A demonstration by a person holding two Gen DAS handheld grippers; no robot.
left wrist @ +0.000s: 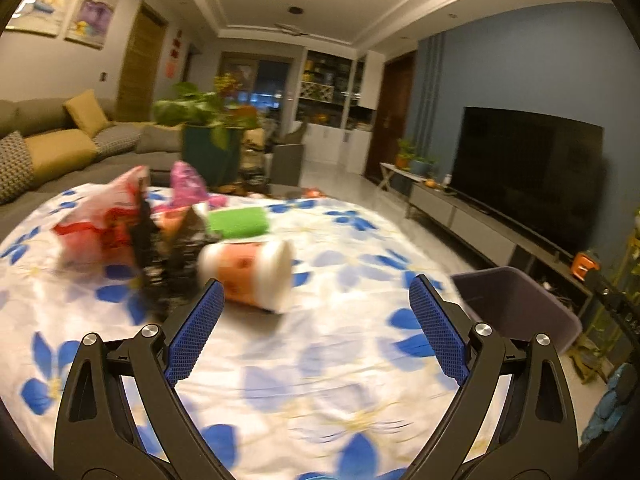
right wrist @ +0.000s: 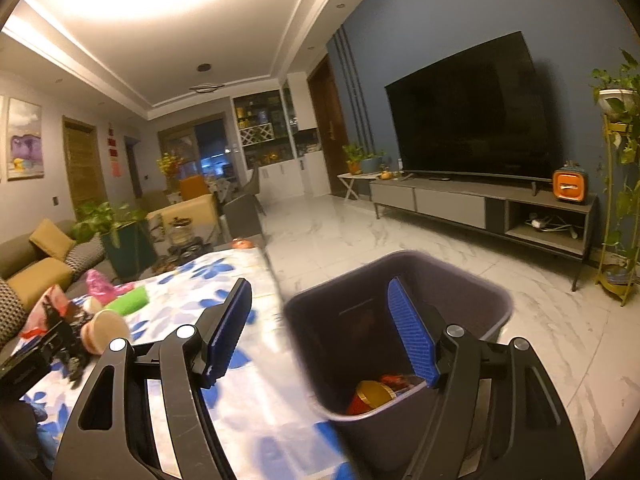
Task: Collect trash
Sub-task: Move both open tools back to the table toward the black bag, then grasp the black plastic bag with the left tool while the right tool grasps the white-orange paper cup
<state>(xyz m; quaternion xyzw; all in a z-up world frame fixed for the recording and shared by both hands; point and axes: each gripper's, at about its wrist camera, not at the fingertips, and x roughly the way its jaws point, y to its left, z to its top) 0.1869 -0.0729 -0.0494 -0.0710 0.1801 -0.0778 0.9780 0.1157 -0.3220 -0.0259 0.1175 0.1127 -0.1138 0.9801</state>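
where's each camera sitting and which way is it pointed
Left wrist: on the left gripper, low over the flowered tablecloth, facing the trash pile and a tipped cup; only its own open blue-padded fingers show.
Right wrist: on the right gripper, at the table edge above the bin, facing the TV; own open fingers only.
Shared: cup, green roll, bin, TV, tablecloth.

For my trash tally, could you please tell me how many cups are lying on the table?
1: an orange-and-white cup lies on its side beside the wrapper pile, ahead of the open left tongs. The pile may hide others.
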